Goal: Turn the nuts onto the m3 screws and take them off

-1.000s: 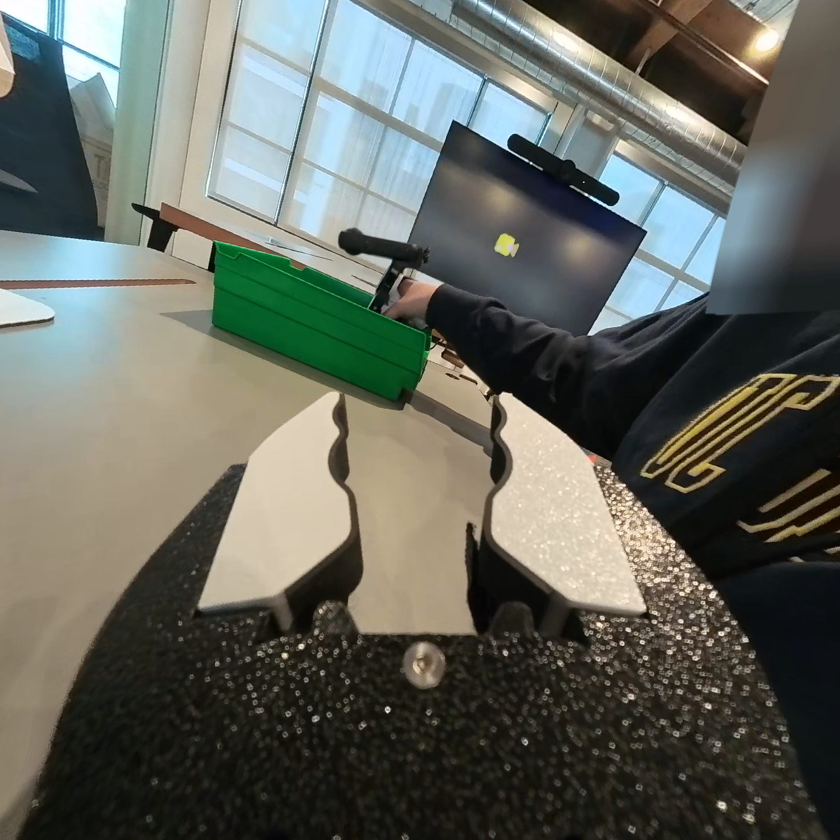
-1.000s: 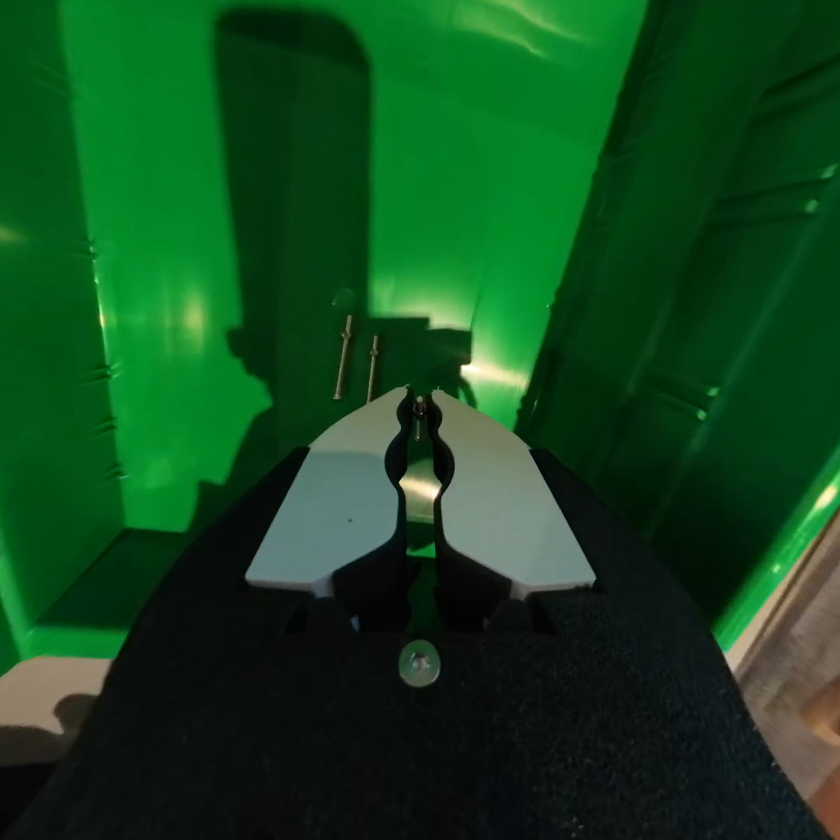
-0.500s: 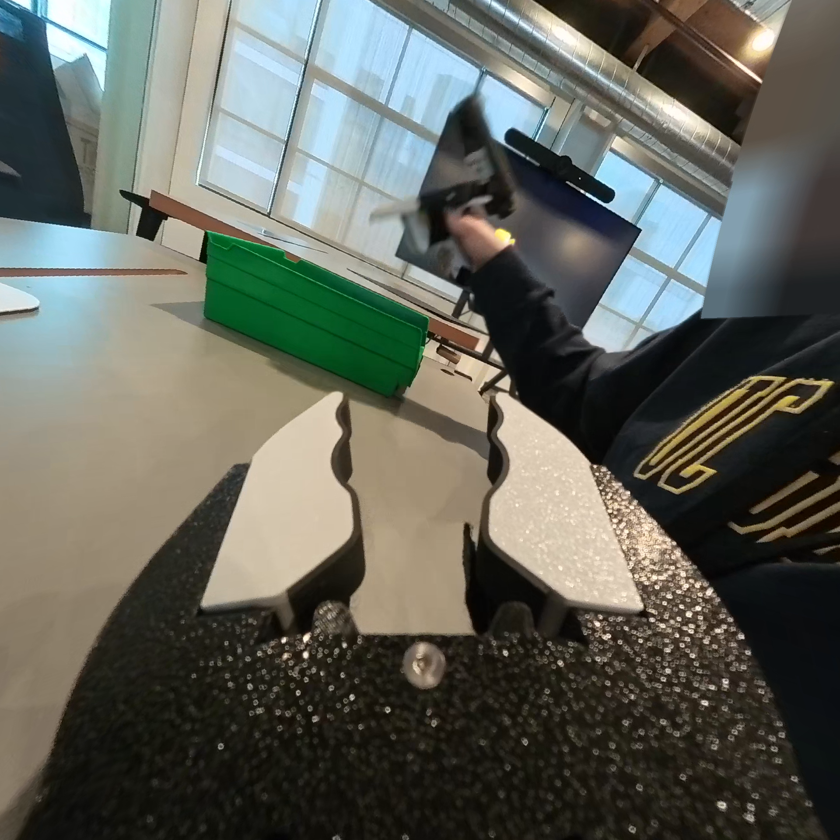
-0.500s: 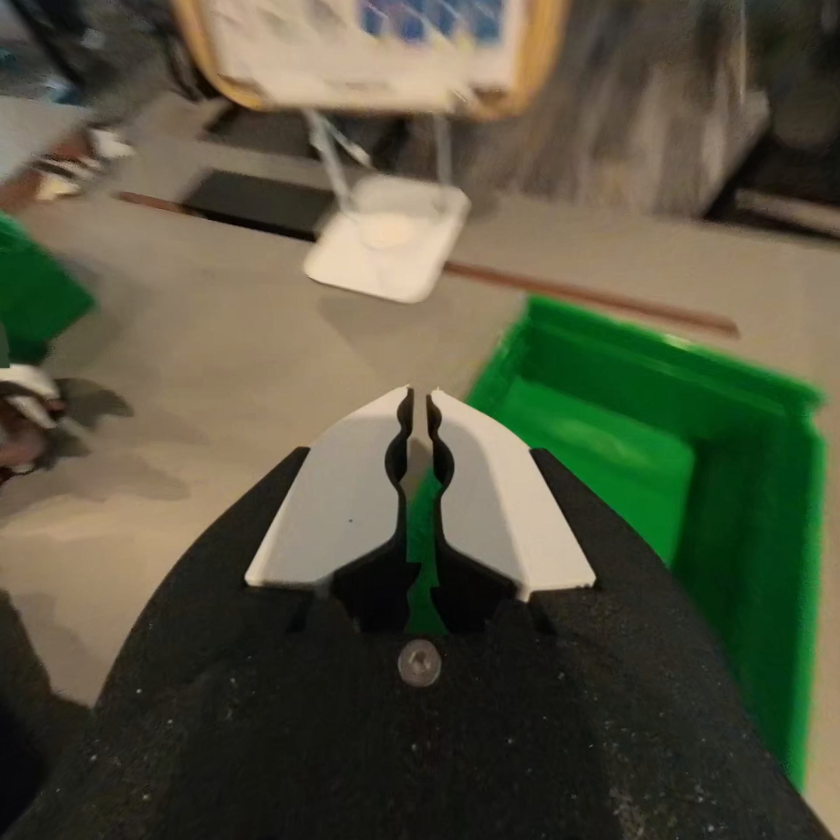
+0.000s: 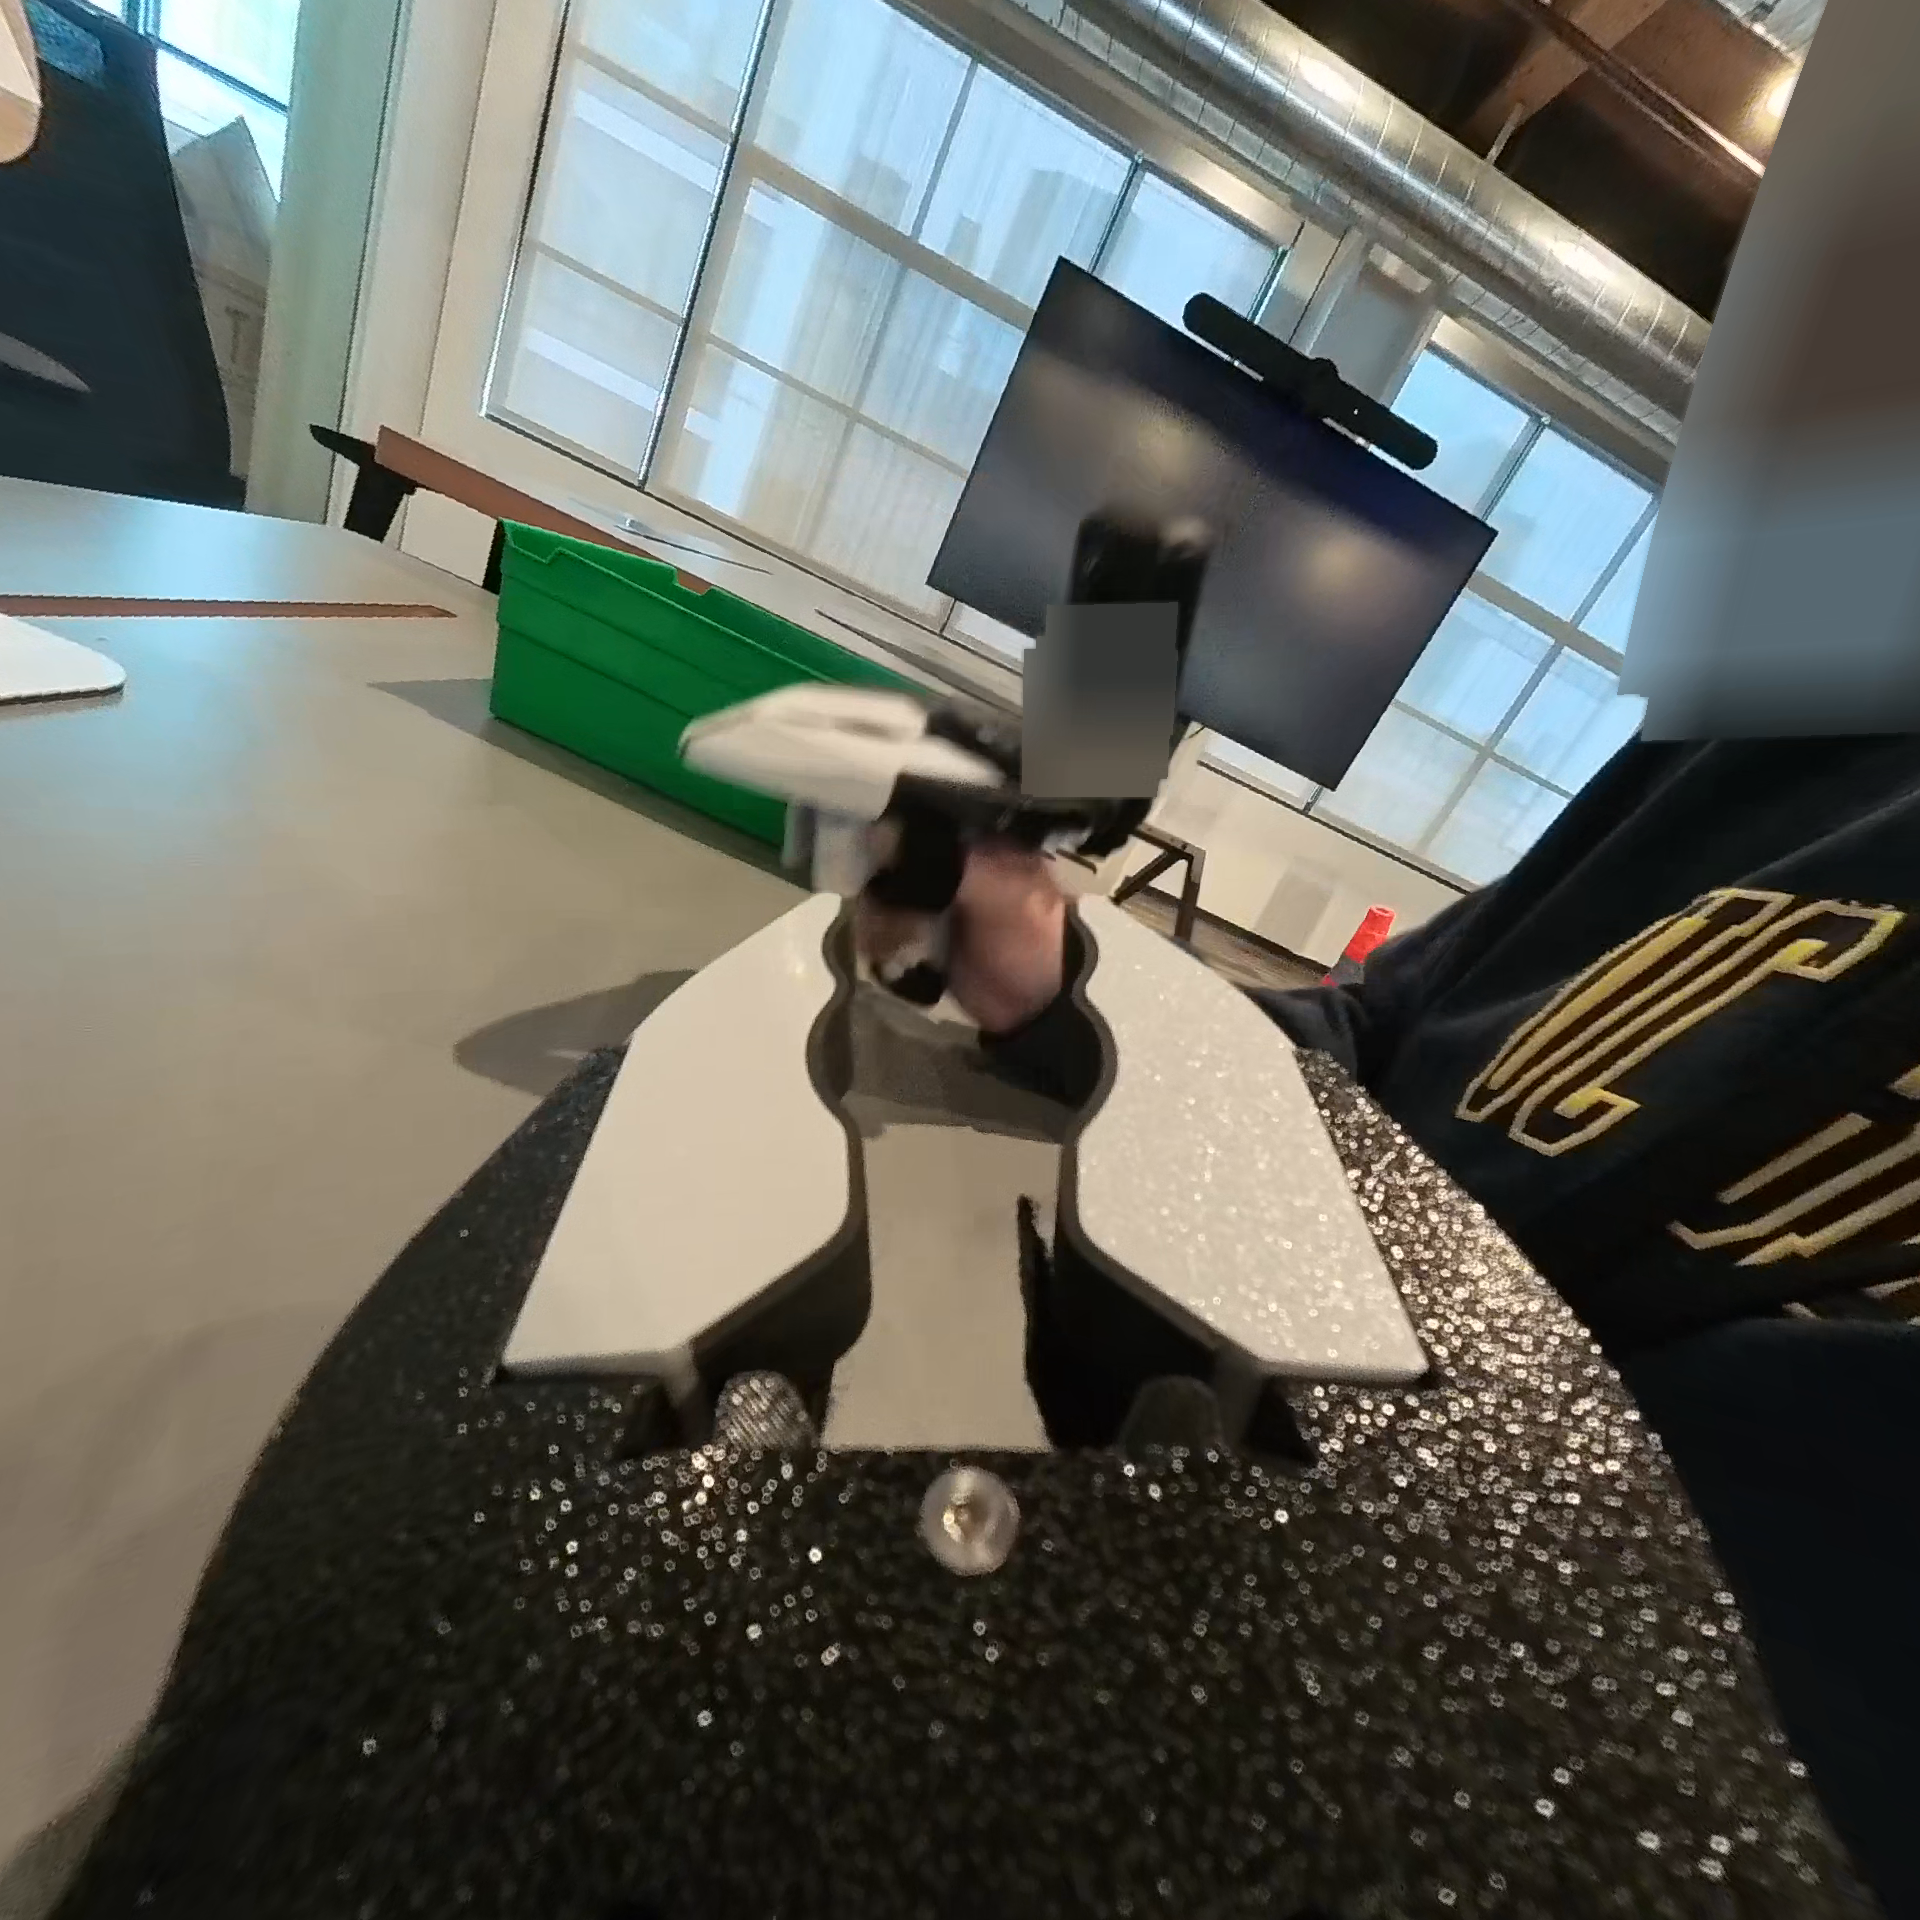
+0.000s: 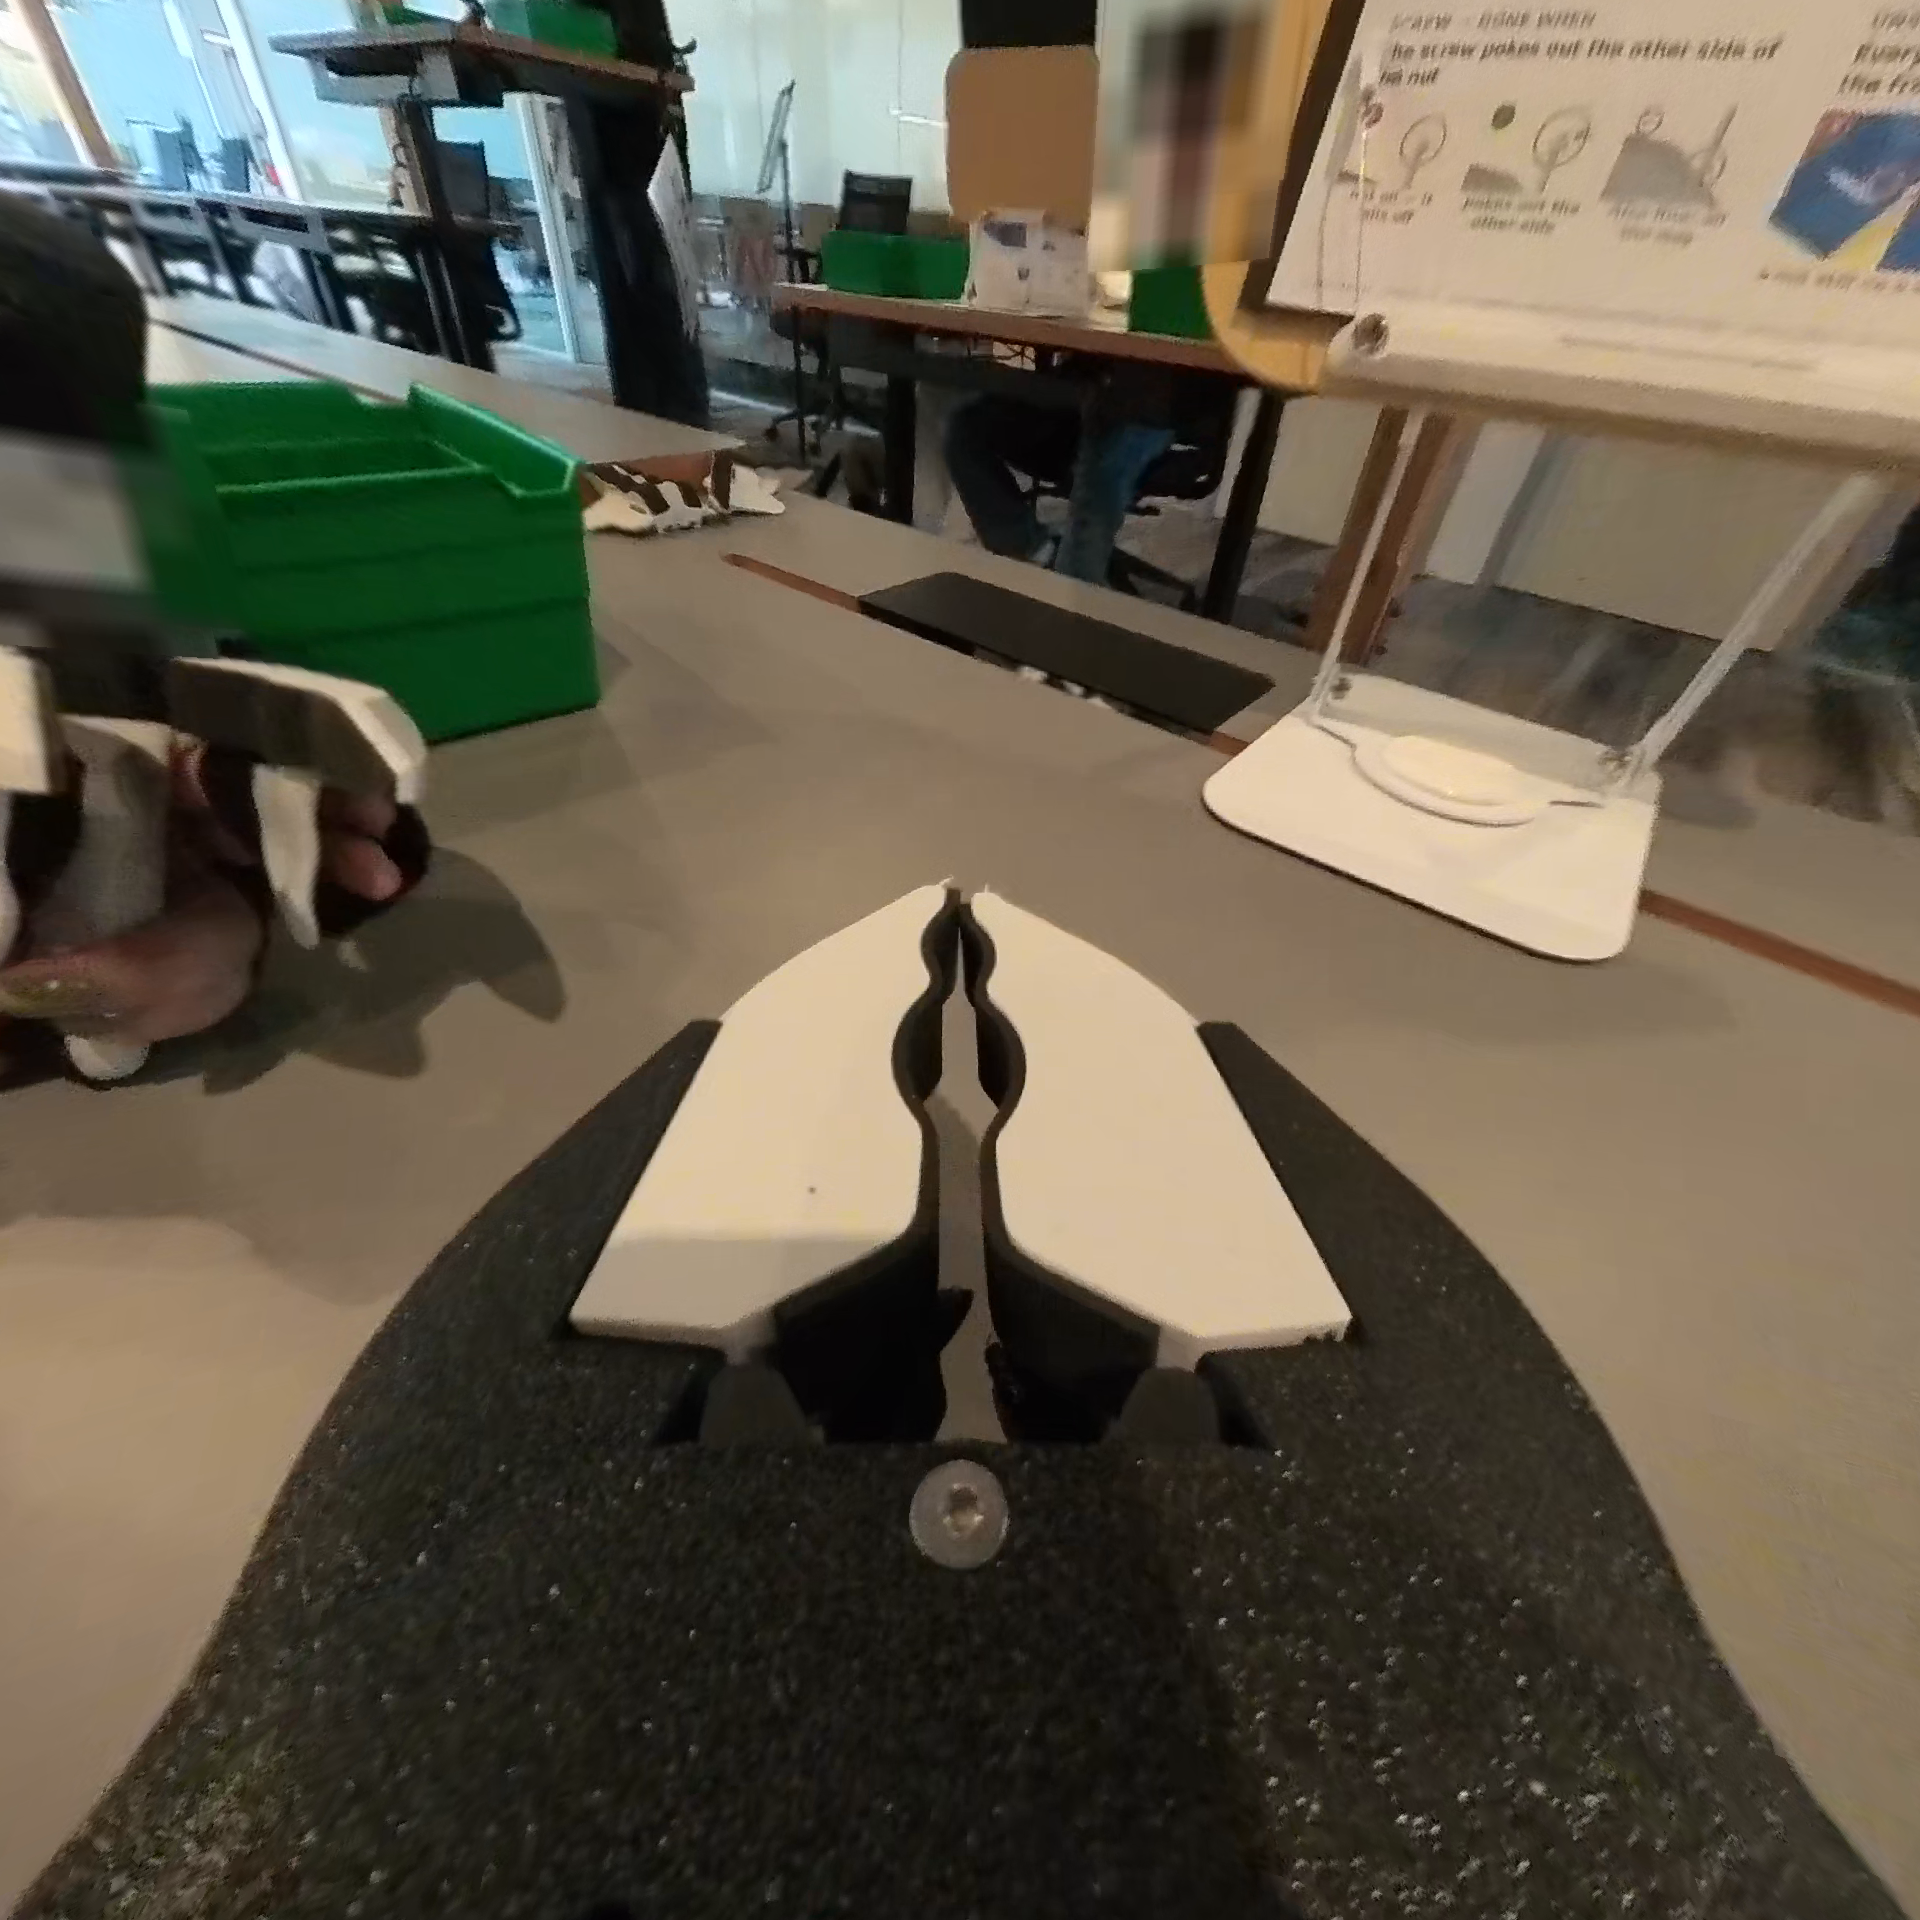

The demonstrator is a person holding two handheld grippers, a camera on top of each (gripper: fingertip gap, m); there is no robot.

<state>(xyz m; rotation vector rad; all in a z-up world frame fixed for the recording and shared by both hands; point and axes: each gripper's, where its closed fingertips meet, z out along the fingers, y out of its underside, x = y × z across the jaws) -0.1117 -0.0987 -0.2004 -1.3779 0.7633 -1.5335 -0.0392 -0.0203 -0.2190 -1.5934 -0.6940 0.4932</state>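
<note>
Grey table [image 6: 831, 790] under shut right gripper [image 6: 961, 891].

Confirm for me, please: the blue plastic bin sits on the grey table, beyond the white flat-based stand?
Not quite: the plastic bin is green, not blue, as the right wrist view shows. It does sit on the grey table, with the white flat-based stand off to the right.

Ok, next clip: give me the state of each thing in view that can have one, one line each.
Left gripper: jaws open, nothing between the pads.
Right gripper: jaws shut at the tips, no screw or nut visible there.
Green bin: upright on the table, open-topped, contents not visible.
Monitor: dark.
White stand: upright on the table.
</note>
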